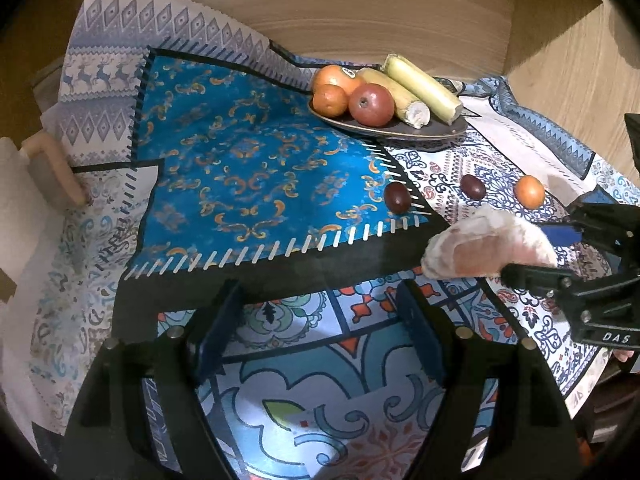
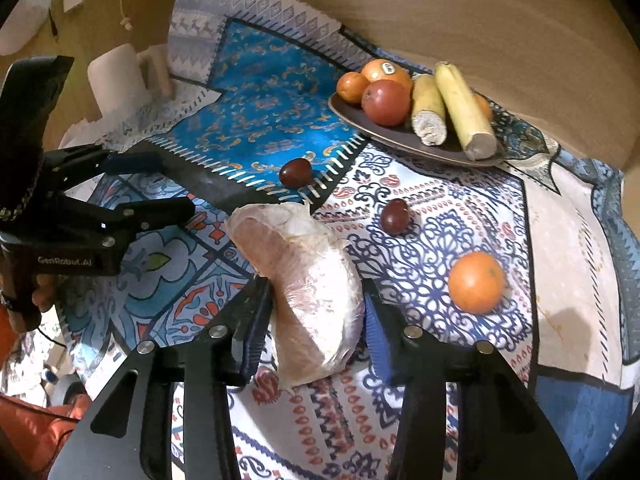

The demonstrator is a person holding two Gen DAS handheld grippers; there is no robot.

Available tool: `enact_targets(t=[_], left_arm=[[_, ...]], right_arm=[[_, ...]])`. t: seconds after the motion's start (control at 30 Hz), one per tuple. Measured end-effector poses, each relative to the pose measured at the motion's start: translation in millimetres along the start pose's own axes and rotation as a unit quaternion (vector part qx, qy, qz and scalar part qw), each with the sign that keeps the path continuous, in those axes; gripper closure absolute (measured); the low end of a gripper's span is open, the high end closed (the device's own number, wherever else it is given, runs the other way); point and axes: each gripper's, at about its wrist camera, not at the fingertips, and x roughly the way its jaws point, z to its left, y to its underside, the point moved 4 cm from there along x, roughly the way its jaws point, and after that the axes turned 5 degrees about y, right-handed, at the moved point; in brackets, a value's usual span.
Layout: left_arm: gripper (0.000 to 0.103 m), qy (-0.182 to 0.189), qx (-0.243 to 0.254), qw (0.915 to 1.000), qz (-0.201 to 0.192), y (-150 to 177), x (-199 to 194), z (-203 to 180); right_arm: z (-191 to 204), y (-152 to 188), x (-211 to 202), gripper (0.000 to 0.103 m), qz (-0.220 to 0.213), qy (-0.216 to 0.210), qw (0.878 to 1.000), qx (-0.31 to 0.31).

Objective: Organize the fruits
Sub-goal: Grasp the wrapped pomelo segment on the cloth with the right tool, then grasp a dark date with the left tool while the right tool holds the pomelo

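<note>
My right gripper (image 2: 316, 320) is shut on a peeled pomelo segment (image 2: 308, 288), held above the patterned cloth; it also shows in the left wrist view (image 1: 484, 246). My left gripper (image 1: 320, 320) is open and empty over the cloth; it shows at left in the right wrist view (image 2: 172, 184). A dark oval plate (image 1: 400, 130) at the back holds two oranges, a red apple (image 1: 371, 104) and two sugarcane pieces (image 1: 424, 88). Two dark jujubes (image 2: 295, 173) (image 2: 394, 216) and a small orange (image 2: 476, 282) lie loose on the cloth.
A white mug (image 2: 120, 76) with a handle stands at the cloth's far left. A curved wooden wall (image 1: 360, 12) runs behind the plate. The patchwork cloth (image 1: 248, 160) covers the table.
</note>
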Motion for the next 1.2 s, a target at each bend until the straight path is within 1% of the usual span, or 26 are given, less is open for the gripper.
enact_targets(t=[0.27,0.43,0.57,0.73,0.8,0.87,0.9,0.97,1.0,1.07,1.1,1.2], left_arm=[[0.024,0.006,0.003,0.9999,-0.008,-10,-1,-6],[0.026,0.022,0.01,0.9997,-0.003,-21,8,-15],[0.036,0.041,0.018,0.9989,0.012,-32,22,-25],[0.046,0.053,0.029,0.9978,0.029,-45,42,-39],[0.052,0.055,0.037,0.9971,0.037,-49,53,-44],[0.065,0.055,0.041,0.9966,0.046,-52,62,-48],[0.066,0.055,0.042,0.9966,0.045,-53,64,-49],[0.076,0.054,0.045,0.9966,0.043,-55,66,-49],[0.078,0.055,0.044,0.9965,0.043,-56,67,-50],[0.078,0.055,0.044,0.9966,0.043,-57,67,-50],[0.078,0.055,0.043,0.9967,0.043,-57,67,-49],[0.078,0.056,0.04,0.9968,0.041,-57,67,-49]], right_arm=[[-22,-13,-26,0.063,-0.039,0.018,0.999,0.03],[-40,-25,-45,0.063,-0.07,0.034,0.996,0.048],[-58,-33,-59,0.063,-0.092,0.047,0.992,0.067],[-75,-38,-69,0.064,-0.109,0.064,0.989,0.081],[-81,-39,-71,0.066,-0.113,0.066,0.988,0.084],[-86,-39,-69,0.069,-0.11,0.065,0.988,0.084],[-88,-39,-66,0.071,-0.106,0.065,0.989,0.083],[-91,-37,-60,0.073,-0.094,0.069,0.99,0.079],[-92,-35,-55,0.079,-0.085,0.066,0.991,0.077],[-92,-30,-48,0.079,-0.073,0.036,0.993,0.086],[-91,-29,-46,0.079,-0.07,0.028,0.993,0.088],[-84,-29,-41,0.079,-0.067,0.024,0.995,0.076]])
